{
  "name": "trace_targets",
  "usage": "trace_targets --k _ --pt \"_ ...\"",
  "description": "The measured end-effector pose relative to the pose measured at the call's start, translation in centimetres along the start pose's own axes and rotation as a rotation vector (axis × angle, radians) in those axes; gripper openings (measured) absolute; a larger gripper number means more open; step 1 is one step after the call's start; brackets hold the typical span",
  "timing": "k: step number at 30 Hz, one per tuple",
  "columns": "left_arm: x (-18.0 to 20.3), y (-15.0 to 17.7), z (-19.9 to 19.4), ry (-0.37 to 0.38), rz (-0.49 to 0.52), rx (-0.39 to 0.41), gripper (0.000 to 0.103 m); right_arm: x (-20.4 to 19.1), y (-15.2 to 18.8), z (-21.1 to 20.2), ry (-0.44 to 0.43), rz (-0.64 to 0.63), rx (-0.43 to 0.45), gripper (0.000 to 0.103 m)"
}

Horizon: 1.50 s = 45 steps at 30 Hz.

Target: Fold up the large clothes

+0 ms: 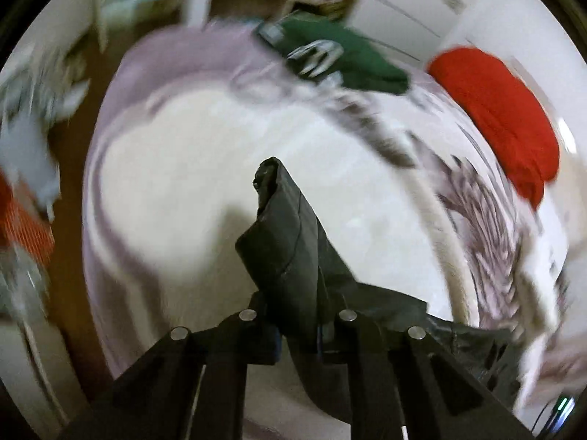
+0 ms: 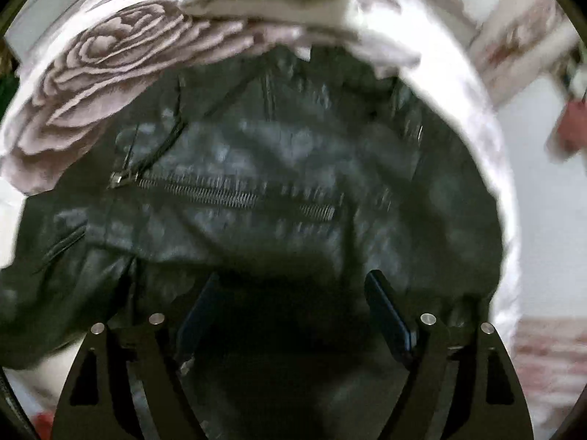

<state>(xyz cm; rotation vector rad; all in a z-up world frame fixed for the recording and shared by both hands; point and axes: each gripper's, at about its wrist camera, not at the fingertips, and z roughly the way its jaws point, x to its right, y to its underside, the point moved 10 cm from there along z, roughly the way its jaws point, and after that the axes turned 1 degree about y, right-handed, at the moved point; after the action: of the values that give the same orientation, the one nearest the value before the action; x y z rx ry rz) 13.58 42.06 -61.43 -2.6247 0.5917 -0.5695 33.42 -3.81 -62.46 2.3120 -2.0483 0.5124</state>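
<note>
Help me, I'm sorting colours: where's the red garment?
In the left wrist view the red garment lies at the upper right, beyond the rose-print cover and right of the green garment.

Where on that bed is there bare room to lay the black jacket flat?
The pale sheet left of the held black jacket looks free. It is crowded beyond: green garment, red garment and rose-patterned blanket along the far right.

My left gripper (image 1: 299, 333) pinches the black leather jacket (image 1: 290, 249) above the pale bedsheet (image 1: 176, 168); the green folded garment (image 1: 345, 58) and the red folded garment (image 1: 502, 117) lie beyond, red to the right.
</note>
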Motion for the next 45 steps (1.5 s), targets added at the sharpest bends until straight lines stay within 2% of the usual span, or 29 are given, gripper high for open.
trace_targets --k 2,5,8,12,15,18,19,21,22,24,25,28,31,32,33,34,35,36,39,40,42,43,45 --pt "2.8 -0.8 -1.3 -0.004 0.103 0.029 0.009 -0.3 -1.1 0.2 0.074 -0.059 0.033 0.083" --pt "7.3 -1.5 -2.8 -0.011 0.249 0.06 0.008 -0.8 -2.0 1.4 0.083 -0.099 0.033 0.083" --pt "13.3 -0.9 -5.2 0.015 0.403 0.102 0.008 0.1 -2.0 2.4 -0.034 -0.034 -0.004 0.083" --pt "24.4 2.3 -7.9 0.132 0.576 0.113 0.007 4.9 -0.9 2.2 -0.158 0.108 -0.045 0.084" --pt "33.7 7.3 -9.4 0.259 0.668 0.065 0.007 10.4 0.9 2.4 -0.242 0.241 -0.107 0.084" --pt "42.7 14.9 -10.7 0.393 0.774 -0.012 0.007 17.1 3.0 2.8 -0.326 0.407 -0.172 0.084" --pt "45.8 18.6 -11.1 0.45 0.817 -0.051 0.007 19.0 3.6 2.7 -0.331 0.441 -0.173 0.084" --pt "49.8 24.2 -11.3 0.516 0.886 -0.121 0.007 22.7 4.8 2.9 -0.325 0.494 -0.175 0.084" --pt "52.0 27.8 -11.1 0.539 0.937 -0.165 0.007 24.9 5.7 3.2 -0.317 0.52 -0.179 0.084" --pt "54.1 32.6 -10.1 0.543 1.013 -0.217 0.007 28.0 7.3 4.2 -0.299 0.542 -0.204 0.084" --pt "54.5 35.4 -9.1 0.527 1.065 -0.253 0.007 28.9 8.1 4.7 -0.292 0.547 -0.217 0.084" --pt "54.7 40.4 -6.0 0.464 1.167 -0.329 0.007 31.7 9.8 6.1 -0.32 0.586 -0.242 0.084" --pt "53.7 43.2 -3.7 0.374 1.241 -0.371 0.012 32.9 11.1 7.2 -0.363 0.609 -0.254 0.084" --pt "53.3 43.6 -3.2 0.365 1.243 -0.4 0.027 33.3 11.5 7.5 -0.403 0.625 -0.262 0.084" --pt "52.9 44.1 -3.2 0.369 1.238 -0.43 0.052 33.5 11.9 7.6 -0.443 0.645 -0.268 0.084" --pt "52.6 43.9 -3.3 0.374 1.22 -0.452 0.065 33.6 12.2 7.7 -0.479 0.663 -0.272 0.084" --pt "52.1 43.7 -3.6 0.382 1.203 -0.465 0.082 33.6 12.5 7.8 -0.512 0.677 -0.277 0.084" --pt "51.6 43.3 -3.9 0.391 1.182 -0.481 0.084 34.1 12.8 7.9 -0.556 0.697 -0.28 0.084" --pt "48.3 40.4 -5.1 0.404 1.04 -0.565 0.084 35.6 12.4 7.7 -0.613 0.713 -0.266 0.084" --pt "46.3 38.6 -5.5 0.384 0.984 -0.581 0.084 36.0 12.1 7.6 -0.626 0.712 -0.26 0.084" --pt "43.0 35.2 -5.6 0.329 0.926 -0.544 0.084 36.2 10.8 7.2 -0.663 0.702 -0.253 0.084" --pt "40.4 32.0 -4.9 0.256 0.893 -0.485 0.084 36.1 10.0 7.1 -0.687 0.695 -0.258 0.084" --pt "36.9 28.0 -3.3 0.128 0.878 -0.393 0.084 35.4 8.0 6.8 -0.742 0.687 -0.237 0.084"
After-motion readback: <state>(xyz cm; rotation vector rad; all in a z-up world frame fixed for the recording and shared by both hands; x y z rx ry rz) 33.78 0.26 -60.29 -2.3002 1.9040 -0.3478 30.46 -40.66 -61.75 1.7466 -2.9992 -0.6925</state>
